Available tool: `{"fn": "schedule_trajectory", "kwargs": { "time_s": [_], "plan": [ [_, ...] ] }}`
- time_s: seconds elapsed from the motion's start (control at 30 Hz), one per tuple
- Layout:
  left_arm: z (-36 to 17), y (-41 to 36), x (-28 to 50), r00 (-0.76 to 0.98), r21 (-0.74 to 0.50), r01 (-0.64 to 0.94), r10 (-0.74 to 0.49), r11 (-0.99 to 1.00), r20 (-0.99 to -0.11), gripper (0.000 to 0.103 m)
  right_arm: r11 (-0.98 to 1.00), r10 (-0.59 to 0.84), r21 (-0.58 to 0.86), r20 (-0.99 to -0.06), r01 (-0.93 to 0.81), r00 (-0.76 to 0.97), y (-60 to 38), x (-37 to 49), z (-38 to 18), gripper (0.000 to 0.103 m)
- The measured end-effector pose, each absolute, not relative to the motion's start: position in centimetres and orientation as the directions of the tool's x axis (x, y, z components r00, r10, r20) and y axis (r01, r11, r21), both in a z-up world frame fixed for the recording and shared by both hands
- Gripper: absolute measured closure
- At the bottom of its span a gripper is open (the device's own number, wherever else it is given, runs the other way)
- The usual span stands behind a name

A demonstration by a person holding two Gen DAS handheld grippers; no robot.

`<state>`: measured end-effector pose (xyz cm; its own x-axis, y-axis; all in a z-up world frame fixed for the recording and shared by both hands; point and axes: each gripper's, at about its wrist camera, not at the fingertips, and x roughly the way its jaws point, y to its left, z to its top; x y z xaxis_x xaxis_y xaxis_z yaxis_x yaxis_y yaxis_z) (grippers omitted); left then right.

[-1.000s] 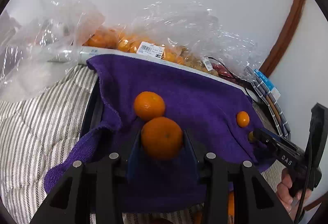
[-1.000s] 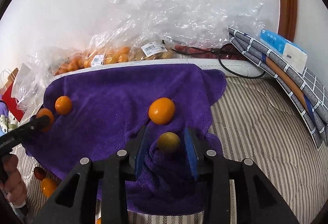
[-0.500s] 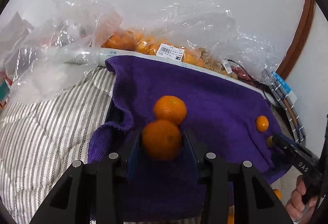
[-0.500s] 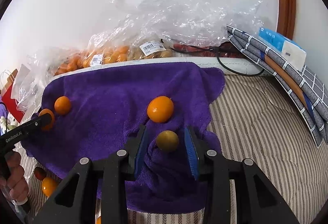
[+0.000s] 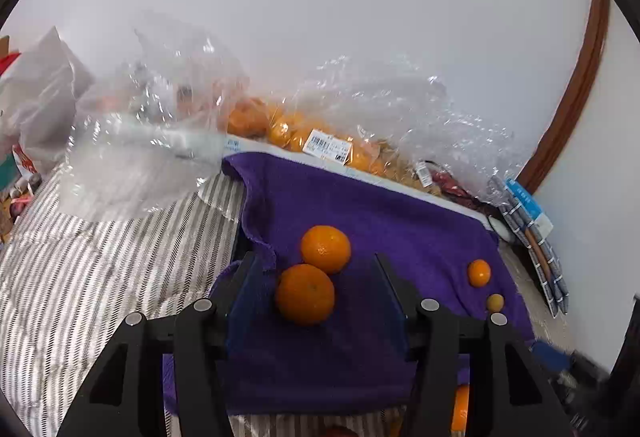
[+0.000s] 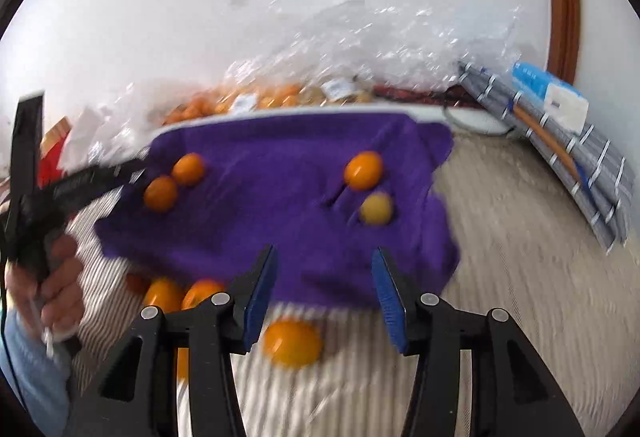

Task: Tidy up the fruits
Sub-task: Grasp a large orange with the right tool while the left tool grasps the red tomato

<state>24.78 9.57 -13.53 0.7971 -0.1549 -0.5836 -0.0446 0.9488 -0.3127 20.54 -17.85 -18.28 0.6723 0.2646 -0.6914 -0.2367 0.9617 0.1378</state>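
Presently, via left wrist view: left gripper [image 5: 316, 301] standing with fingers [image 5: 244, 297] spread wide, gripping nothing. Resting between them on the purple towel [image 5: 400, 229], touching neither pad: one large orange [image 5: 305, 294], pressing against a second orange [image 5: 325, 249] just behind. Lying well apart toward the right edge of the towel: a small orange fruit [image 5: 479, 273] and a yellowish fruit [image 5: 495, 302] near it. Sitting behind the towel against the wall: clear plastic bags [image 5: 360, 125] holding more oranges. Underlying all: a striped bed cover [image 5: 100, 257].

Via right wrist view, blurring heavily: right gripper [image 6: 324, 297] also gaping, fingers [image 6: 260, 297] holding nothing, hovering over the towel's near edge. Lying just below, on the stripes between the fingers: a loose orange [image 6: 292, 343]. Showing at left: two further oranges [image 6: 182, 295] beside the towel's edge.
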Motion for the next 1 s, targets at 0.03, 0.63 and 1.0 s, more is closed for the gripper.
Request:
{"fn": "schedule_trajectory", "kwargs": {
  "time_s": [0.03, 0.63, 1.0],
  "plan": [
    [-13.3, 9.6, 24.3, 0.802, -0.312, -0.038, -0.157, 0.949, -0.577, 0.05, 0.96, 0.269, 0.136, -0.699, -0.246, 0.663, -17.5, 19.8, -18.7, 0.054],
    [-15.9, 7.4, 17.9, 0.698, -0.224, 0.154, -0.266, 0.962, -0.665, 0.05, 0.973, 0.214, 0.1, -0.723, -0.207, 0.657, -17.7, 17.1, -21.6, 0.068],
    [-18.3, 5.0, 18.6, 0.642, -0.085, 0.169, -0.175, 0.982, -0.747, 0.066, 0.973, 0.229, 0.165, -0.681, -0.159, 0.696, -20.1, 15.6, -21.1, 0.068]
  ]
}}
